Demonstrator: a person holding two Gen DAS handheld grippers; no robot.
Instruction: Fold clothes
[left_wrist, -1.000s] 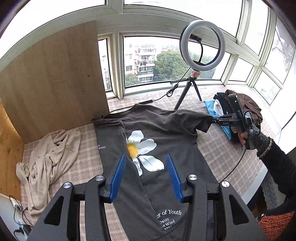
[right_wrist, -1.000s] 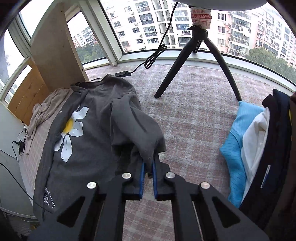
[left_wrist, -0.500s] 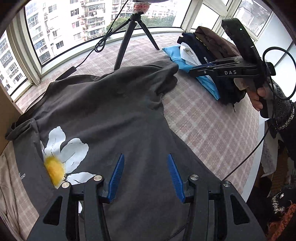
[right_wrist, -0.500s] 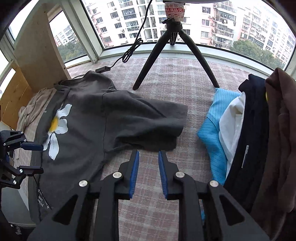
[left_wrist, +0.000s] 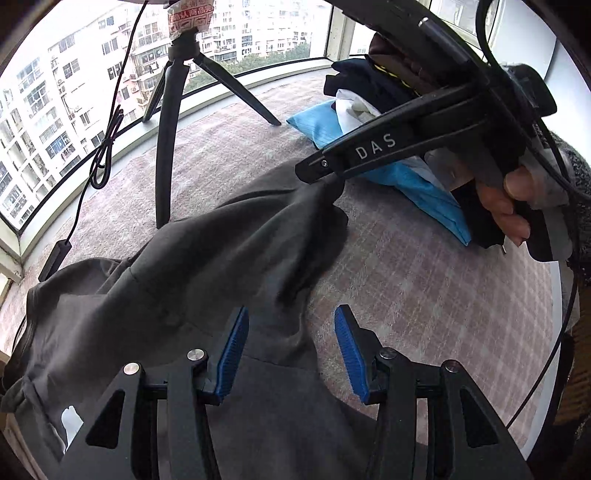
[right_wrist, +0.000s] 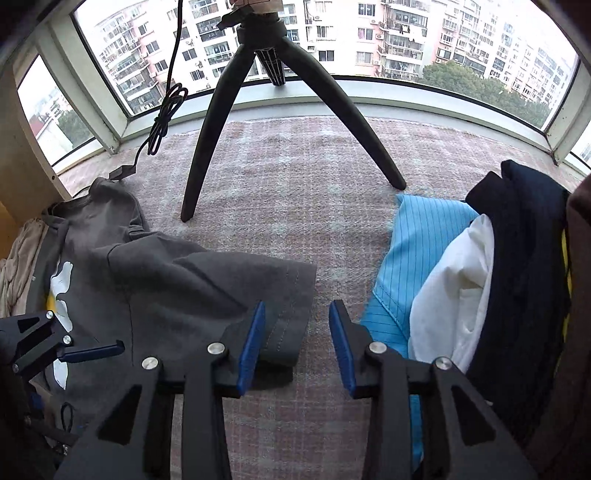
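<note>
Two grippers are hovering low over the plaid tablecloth (right_wrist: 295, 177), and we are holding both with their blue pads spread apart, gripping nothing. Nearest in the left wrist view, we are keeping the left gripper (left_wrist: 291, 354) above the side edge of the dark grey T-shirt (left_wrist: 207, 280), whose fabric is running under the left pad (left_wrist: 231, 354) while the right pad is hanging over bare cloth. Nearest in the right wrist view, we are keeping the right gripper (right_wrist: 297, 341) at the end of the T-shirt's sleeve (right_wrist: 236, 280), which is lying flat and stretched toward us; the hem is lying beneath the left pad (right_wrist: 251, 343), though we cannot tell whether it is touching it. Beyond that, the shirt is lying spread on the tablecloth with its white and yellow daisy print (right_wrist: 59, 291) facing up at the left, where the left gripper is also showing at the frame edge. Just beside the right gripper, a pile of clothes (right_wrist: 480, 280) is resting on the cloth, with a blue striped garment at the bottom and white and navy pieces above it. At the far left edge, a beige garment (right_wrist: 18, 254) is lying crumpled. Farther back, a black tripod (right_wrist: 273, 96) is standing on the tablecloth with its cable (right_wrist: 162, 114) looping down to the shirt's collar, and behind it the bay window is looking out on apartment blocks.
</note>
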